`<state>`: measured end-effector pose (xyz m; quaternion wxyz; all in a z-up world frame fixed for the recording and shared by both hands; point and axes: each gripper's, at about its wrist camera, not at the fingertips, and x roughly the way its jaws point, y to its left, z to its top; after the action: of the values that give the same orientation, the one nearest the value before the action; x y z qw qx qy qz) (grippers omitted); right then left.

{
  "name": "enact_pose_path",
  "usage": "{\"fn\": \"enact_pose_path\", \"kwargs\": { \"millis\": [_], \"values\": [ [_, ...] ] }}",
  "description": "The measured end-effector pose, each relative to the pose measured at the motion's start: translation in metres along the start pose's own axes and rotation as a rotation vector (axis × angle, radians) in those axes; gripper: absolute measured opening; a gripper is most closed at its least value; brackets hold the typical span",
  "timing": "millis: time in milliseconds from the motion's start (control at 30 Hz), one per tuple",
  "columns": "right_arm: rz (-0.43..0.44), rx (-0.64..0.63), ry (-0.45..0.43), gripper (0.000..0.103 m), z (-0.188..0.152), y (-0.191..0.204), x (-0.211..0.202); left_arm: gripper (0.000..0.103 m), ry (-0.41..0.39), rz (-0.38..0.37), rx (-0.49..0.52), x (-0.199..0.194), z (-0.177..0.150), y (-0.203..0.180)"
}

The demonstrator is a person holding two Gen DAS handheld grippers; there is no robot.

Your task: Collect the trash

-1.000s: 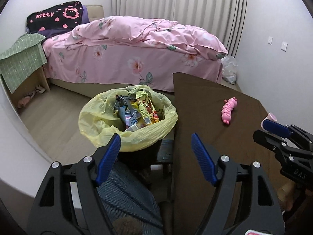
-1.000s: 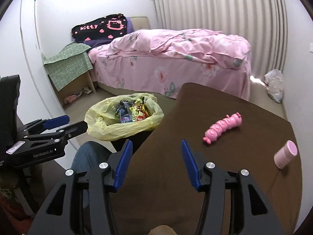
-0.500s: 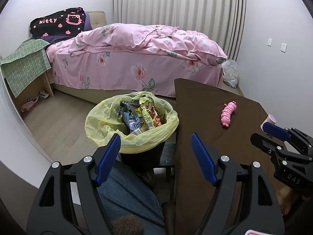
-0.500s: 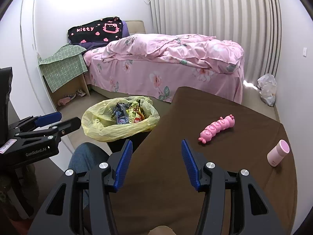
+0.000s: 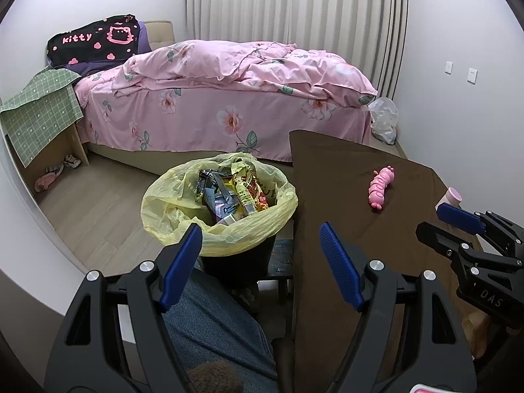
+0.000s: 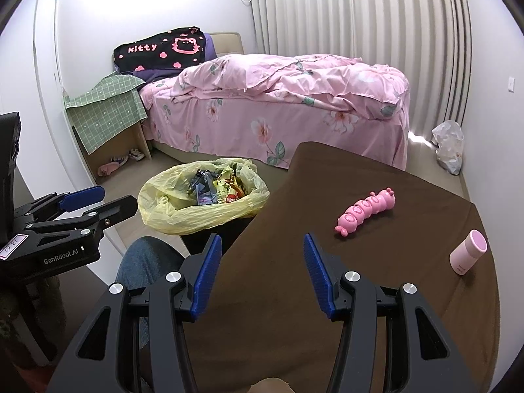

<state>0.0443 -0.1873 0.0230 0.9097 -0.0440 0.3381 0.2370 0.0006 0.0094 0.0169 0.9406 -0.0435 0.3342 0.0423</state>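
Left wrist view: the left tongs (image 5: 260, 255) are open and empty above the trash bin (image 5: 219, 201), which holds wrappers (image 5: 235, 193) beside the brown surface (image 5: 344, 196).

Right wrist view: the right tongs (image 6: 261, 270) gape empty over the surface (image 6: 262, 327), near a pink toy (image 6: 365, 211) and cup (image 6: 468, 251).

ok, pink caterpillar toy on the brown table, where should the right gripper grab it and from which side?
Grip the pink caterpillar toy mid-body, across its narrow width, coming from above. It lies flat on the brown table, a long segmented body running diagonally, so the pads should close on its two long sides, wrist turned to match. The right gripper is open and empty; its jaws look wide enough.
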Motion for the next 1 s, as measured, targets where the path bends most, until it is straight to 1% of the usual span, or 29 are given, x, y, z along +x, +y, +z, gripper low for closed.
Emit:
{"fn": "enact_pose_path", "kwargs": {
  "millis": [433, 1000],
  "values": [
    [-0.002, 0.022, 0.002, 0.049, -0.0025, -0.0010, 0.0002, 0.071, -0.004, -0.006, 0.010, 0.0000, -0.0015, 0.0004],
    [-0.005, 0.020, -0.004, 0.049, -0.0015, -0.0002, -0.0012, 0.071, -0.007, -0.011, 0.011, -0.0004, -0.0009, 0.0074]
  ]
}}
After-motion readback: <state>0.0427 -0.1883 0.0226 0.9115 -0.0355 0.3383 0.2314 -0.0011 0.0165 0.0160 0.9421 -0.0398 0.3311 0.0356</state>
